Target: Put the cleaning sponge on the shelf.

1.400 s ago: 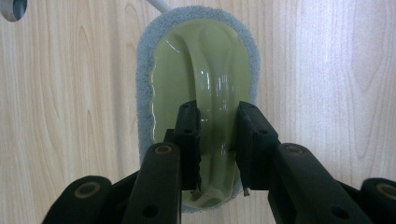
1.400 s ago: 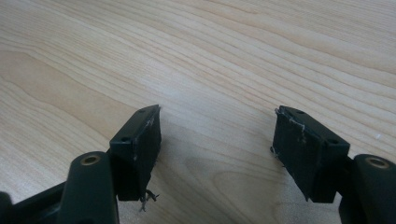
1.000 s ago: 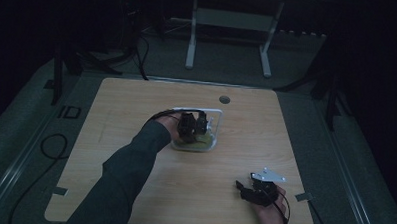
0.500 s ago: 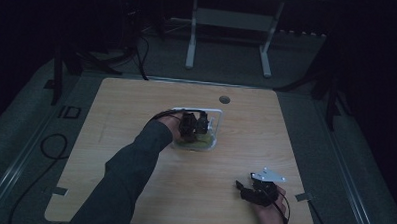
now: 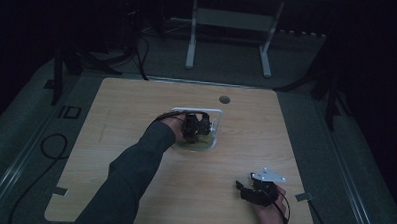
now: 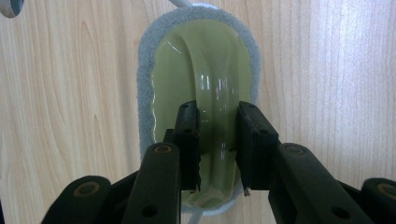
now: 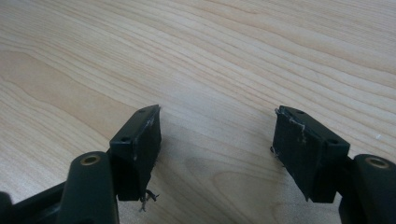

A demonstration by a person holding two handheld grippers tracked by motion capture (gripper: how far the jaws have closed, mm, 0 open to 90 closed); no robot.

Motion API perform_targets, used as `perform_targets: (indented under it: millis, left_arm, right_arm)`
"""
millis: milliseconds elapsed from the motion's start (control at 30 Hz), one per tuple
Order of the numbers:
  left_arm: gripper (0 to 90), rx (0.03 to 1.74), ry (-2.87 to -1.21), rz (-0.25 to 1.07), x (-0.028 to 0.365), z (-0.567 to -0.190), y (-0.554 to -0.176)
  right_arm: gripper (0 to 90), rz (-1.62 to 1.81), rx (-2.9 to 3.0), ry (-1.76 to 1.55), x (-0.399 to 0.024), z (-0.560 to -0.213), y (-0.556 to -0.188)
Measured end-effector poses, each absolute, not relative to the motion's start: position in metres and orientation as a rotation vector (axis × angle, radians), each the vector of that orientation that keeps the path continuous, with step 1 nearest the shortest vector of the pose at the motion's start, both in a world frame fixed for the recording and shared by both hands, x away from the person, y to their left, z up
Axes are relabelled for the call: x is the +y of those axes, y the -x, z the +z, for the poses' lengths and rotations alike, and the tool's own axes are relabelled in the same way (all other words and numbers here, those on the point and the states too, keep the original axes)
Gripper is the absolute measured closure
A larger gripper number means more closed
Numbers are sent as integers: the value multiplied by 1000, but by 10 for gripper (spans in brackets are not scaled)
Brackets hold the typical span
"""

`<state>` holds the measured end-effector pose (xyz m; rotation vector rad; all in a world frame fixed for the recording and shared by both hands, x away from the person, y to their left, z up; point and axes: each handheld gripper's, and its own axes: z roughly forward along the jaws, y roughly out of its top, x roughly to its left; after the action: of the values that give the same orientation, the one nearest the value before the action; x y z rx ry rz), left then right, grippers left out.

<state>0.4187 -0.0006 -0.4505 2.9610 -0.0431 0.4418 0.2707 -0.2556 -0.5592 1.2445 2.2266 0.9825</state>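
Note:
A pale green plastic scrubber (image 6: 205, 60) with a grey felt edge lies flat on the wooden table (image 5: 137, 100), inside a white frame (image 5: 214, 112) near the table's middle. My left gripper (image 6: 218, 112) points straight down at it, one jaw on each side of the raised arched handle, the pads pressed against it. In the high view my left gripper (image 5: 198, 127) covers most of the scrubber (image 5: 195, 143). My right gripper (image 5: 241, 189) rests at the front right of the table, and in its own view the right gripper (image 7: 217, 116) stands open over bare wood.
A round cable hole (image 5: 224, 99) sits in the table behind the white frame. Beyond the far edge stands a white metal stand (image 5: 229, 23) on a dark floor. A black cable (image 5: 50, 147) loops on the floor to the left.

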Motion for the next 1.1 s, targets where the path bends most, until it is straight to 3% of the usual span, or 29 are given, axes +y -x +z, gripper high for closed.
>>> perform_targets:
  millis: [700, 1100]
  left_arm:
    - [711, -18, -2965, 500, -3, -454, -421]
    - [705, 1, -2971, 600, -7, -459, -423]
  right_arm:
    - [315, 983, 2227, -1241, -256, -559, -271]
    - [315, 983, 2228, -1245, -255, -559, -271]
